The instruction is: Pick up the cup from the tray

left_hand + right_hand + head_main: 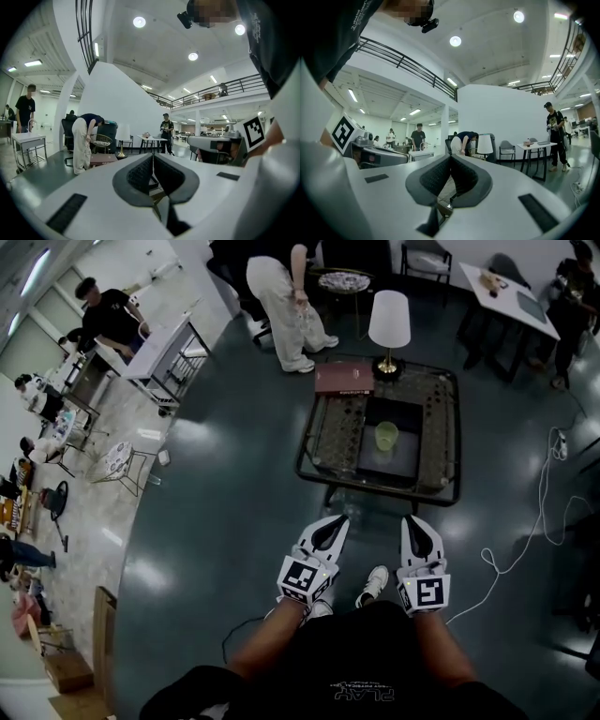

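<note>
Zero progress: cup not yet reached

I see the glass table [450, 427] ahead, well apart; its dark tray [405, 463] lies mid-table; my left gripper [334, 520] and right gripper [412, 521] are pressed together, empty; the pale cup [386, 436] stands upright on the tray, untouched; approach and grasp are left.

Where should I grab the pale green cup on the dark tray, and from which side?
Probably across its side wall, just below the rim. The cup stands upright, mouth up, alone on the dark tray; come from the near edge of the table, since the lamp and book crowd the far side.
</note>
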Demonstrator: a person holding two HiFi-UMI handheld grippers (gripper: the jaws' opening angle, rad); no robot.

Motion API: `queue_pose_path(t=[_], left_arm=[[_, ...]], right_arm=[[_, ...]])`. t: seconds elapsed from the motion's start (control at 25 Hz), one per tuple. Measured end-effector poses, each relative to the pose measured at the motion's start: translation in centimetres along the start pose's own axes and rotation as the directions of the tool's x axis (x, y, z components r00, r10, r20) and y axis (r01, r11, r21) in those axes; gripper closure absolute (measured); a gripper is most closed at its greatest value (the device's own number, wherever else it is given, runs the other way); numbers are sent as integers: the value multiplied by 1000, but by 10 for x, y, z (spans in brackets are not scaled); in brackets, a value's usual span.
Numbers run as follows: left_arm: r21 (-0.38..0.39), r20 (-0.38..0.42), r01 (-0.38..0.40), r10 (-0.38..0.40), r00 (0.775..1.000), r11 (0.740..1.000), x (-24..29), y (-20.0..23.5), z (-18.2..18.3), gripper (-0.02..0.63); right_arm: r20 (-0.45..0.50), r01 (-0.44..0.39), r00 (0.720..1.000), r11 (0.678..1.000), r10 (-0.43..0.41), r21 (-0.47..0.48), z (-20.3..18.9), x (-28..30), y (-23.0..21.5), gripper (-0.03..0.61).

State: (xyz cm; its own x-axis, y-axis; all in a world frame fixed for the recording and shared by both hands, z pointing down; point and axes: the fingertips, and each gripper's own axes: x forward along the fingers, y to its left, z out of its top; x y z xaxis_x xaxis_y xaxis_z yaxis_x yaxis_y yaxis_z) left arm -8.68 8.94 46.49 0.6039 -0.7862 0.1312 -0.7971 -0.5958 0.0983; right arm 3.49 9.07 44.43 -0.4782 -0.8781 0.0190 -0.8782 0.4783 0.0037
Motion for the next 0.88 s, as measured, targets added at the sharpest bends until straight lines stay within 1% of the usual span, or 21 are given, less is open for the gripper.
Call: queue_pose_path(t=[0.36, 0.6, 0.88], left_arm=[[12, -29, -8, 8, 1000, 1000, 45, -2, 1, 601], [16, -41, -13, 13, 999, 1000, 74, -9, 0, 601], [-13, -13, -43, 43, 999, 999, 97, 0, 6, 601]], right_arm=[[-8, -33, 999, 999, 33, 20, -6, 21, -36, 568], [-10, -61, 998, 998, 61, 9, -7, 31, -61, 568], [-21, -71, 997, 997, 71, 5, -14, 45, -76, 568]])
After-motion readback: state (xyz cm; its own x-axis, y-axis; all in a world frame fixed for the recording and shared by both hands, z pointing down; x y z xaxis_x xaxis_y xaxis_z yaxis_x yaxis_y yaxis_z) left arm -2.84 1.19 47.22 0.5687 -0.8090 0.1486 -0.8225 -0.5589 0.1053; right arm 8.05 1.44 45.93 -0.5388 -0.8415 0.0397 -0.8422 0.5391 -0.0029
